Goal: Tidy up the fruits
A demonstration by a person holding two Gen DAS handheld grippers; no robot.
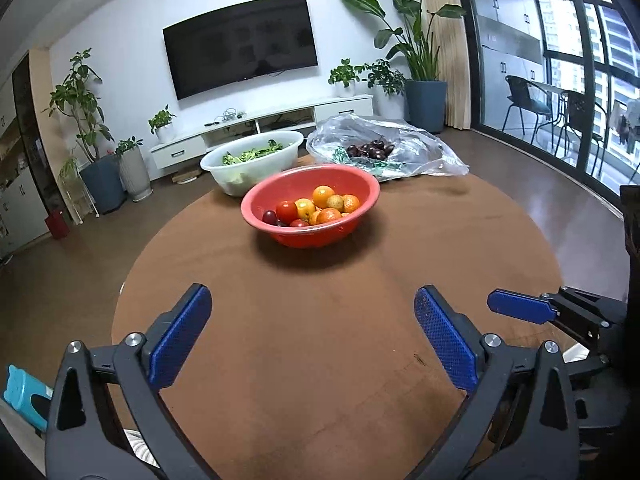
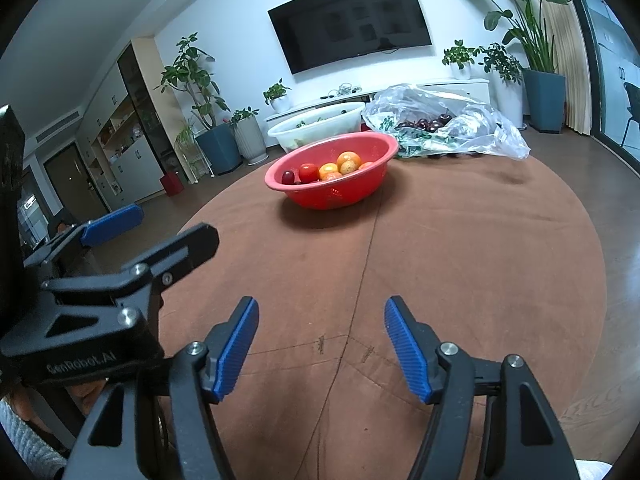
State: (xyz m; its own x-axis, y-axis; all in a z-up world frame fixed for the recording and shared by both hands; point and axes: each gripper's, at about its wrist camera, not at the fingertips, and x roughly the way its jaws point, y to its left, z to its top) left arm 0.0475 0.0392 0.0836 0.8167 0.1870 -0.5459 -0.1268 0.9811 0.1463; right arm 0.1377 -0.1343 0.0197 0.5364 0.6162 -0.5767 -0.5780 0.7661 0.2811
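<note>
A red colander bowl (image 1: 352, 224) (image 2: 340, 200) stands mid-table, holding oranges (image 1: 323, 196) (image 2: 348, 159), red tomatoes (image 1: 286, 211) (image 2: 308, 173) and a dark plum (image 1: 269, 216) (image 2: 287, 177). Behind it, a clear plastic bag (image 1: 416, 148) (image 2: 480, 124) holds dark cherries (image 1: 370, 150) (image 2: 426, 124). My left gripper (image 1: 312, 316) is open and empty over the near table. My right gripper (image 2: 322, 328) is open and empty, also near the front edge; it shows in the left wrist view (image 1: 520, 306).
A white basin (image 1: 240, 176) (image 2: 356, 120) of green vegetables stands behind the red bowl. The round table (image 1: 440, 240) (image 2: 480, 240) has a brown cover. A blue stool (image 1: 24, 400) is at the lower left. The floor, a TV unit and plants lie beyond.
</note>
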